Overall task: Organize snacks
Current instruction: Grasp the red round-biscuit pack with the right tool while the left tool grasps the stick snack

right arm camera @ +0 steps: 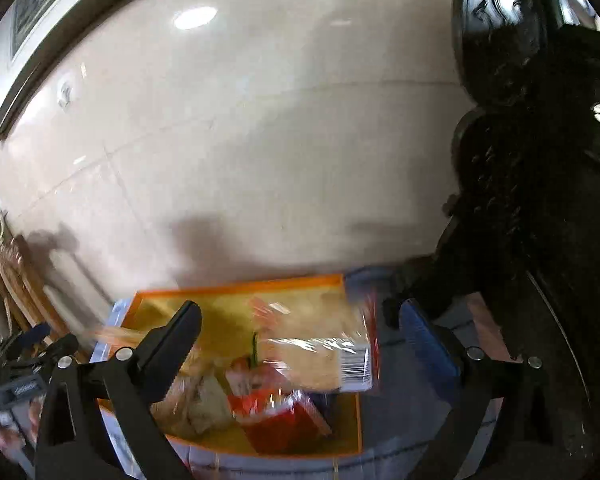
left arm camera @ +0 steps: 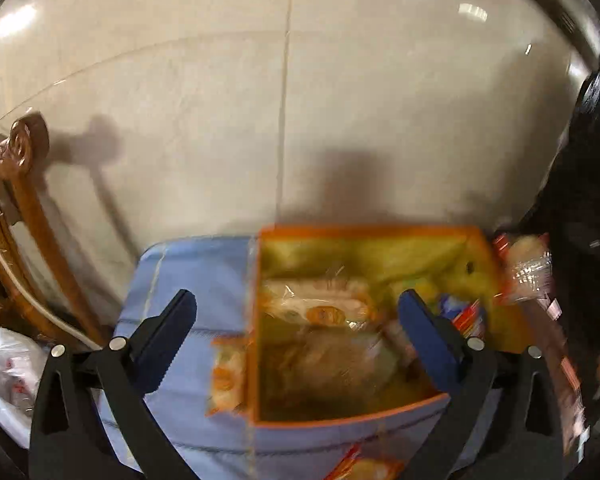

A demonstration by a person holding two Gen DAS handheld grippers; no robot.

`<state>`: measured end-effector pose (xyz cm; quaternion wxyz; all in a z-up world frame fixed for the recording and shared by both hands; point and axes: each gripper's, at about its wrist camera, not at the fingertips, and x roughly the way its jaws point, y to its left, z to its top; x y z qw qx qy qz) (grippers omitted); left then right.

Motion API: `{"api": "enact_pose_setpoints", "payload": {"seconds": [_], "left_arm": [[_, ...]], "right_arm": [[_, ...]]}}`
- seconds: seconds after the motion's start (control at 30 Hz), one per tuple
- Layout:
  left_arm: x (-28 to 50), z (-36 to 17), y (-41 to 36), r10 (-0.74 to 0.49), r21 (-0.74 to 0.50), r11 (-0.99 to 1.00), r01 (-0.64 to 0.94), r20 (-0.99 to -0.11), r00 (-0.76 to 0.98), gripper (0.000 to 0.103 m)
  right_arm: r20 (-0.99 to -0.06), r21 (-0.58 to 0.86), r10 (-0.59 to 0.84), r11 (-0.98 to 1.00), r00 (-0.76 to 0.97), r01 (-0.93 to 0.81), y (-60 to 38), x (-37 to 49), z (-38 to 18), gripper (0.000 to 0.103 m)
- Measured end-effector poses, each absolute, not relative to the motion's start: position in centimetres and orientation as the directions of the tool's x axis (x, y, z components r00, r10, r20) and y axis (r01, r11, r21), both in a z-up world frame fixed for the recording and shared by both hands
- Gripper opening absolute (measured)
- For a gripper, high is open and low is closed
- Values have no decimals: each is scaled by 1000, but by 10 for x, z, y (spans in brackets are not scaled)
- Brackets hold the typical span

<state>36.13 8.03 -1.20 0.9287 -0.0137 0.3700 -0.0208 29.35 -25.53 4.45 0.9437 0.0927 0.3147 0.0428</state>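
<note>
A blue fabric box with an orange rim (left arm camera: 364, 232) and a yellow inside stands against the wall and holds several snack packets. Among them are a clear bread packet (left arm camera: 320, 304) and a red packet (right arm camera: 284, 420). My left gripper (left arm camera: 298, 300) hangs open above the box, with nothing between its fingers. My right gripper (right arm camera: 300, 308) is open too, above the same box's orange rim (right arm camera: 240, 286). A clear packet with a barcode (right arm camera: 324, 344) lies blurred across the box's right side. It sits below the gap between the right fingers, and neither pad touches it. In the left wrist view the same clear packet (left arm camera: 528, 272) shows at the box's right edge.
A carved wooden chair (left arm camera: 16, 184) stands to the left of the box, with a white plastic bag (left arm camera: 8, 364) below it. A person in black clothing (right arm camera: 540, 200) fills the right side. Behind the box is a glossy tiled wall (left arm camera: 284, 100) with a framed picture (right arm camera: 40, 8).
</note>
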Motion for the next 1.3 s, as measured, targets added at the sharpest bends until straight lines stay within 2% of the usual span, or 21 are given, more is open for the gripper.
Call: {"api": "enact_pose_setpoints", "payload": {"seconds": [0.1,0.2,0.27,0.43,0.57,0.67,0.73,0.9,0.93,0.97,1.0,1.03,1.1,1.17,1.3], "left_arm": [[344,-24,102,9,28,1000,13,-662,750,99],[343,-48,133,92,92,995,-37,-704,704,99],[344,-74,160,101,80,995,-63,-736,670,99],[352,-121,173,92,91,995,-32,-782,616,99],[370,-154,162,109,158,987,35,-807,581,99],[381,-168,156,66,143,986,88,-812,581,99],[386,-177,158,92,175,980,96,-823,561,99],[390,-186,170,-4,85,987,134,-831,556,99],[391,-187,171,-20,71,987,142,-831,557,99],[391,-187,171,-44,45,988,148,-836,546,80],[391,-188,173,-186,-108,977,185,-856,482,24],[389,-189,169,-221,-151,970,189,-868,444,23],[382,-188,152,-124,-20,975,222,-877,464,21],[376,-187,144,-78,38,972,231,-878,473,21],[364,-177,152,-95,0,981,194,-872,480,21]], "right_arm": [[-619,175,218,975,755,-138,-235,263,21,99],[-654,168,337,937,677,-305,-205,226,-2,99],[-681,178,419,891,601,-419,-178,205,-19,99],[-793,72,417,789,445,-611,-100,183,-87,99],[-828,87,408,772,385,-630,-73,203,-119,99],[-842,97,404,765,357,-637,-66,211,-134,99],[-855,102,396,762,336,-640,-63,218,-146,99],[-858,109,401,753,321,-649,-59,224,-158,99],[-864,118,400,751,306,-650,-58,226,-161,81],[-872,143,409,740,271,-657,-55,227,-167,43],[-874,100,375,760,307,-642,-52,224,-168,43],[-882,68,345,769,322,-636,-48,220,-167,43],[-892,60,321,783,320,-619,-43,211,-162,43],[-890,100,343,789,300,-606,-45,203,-159,43],[-895,129,339,820,290,-558,-58,184,-150,43]]}}
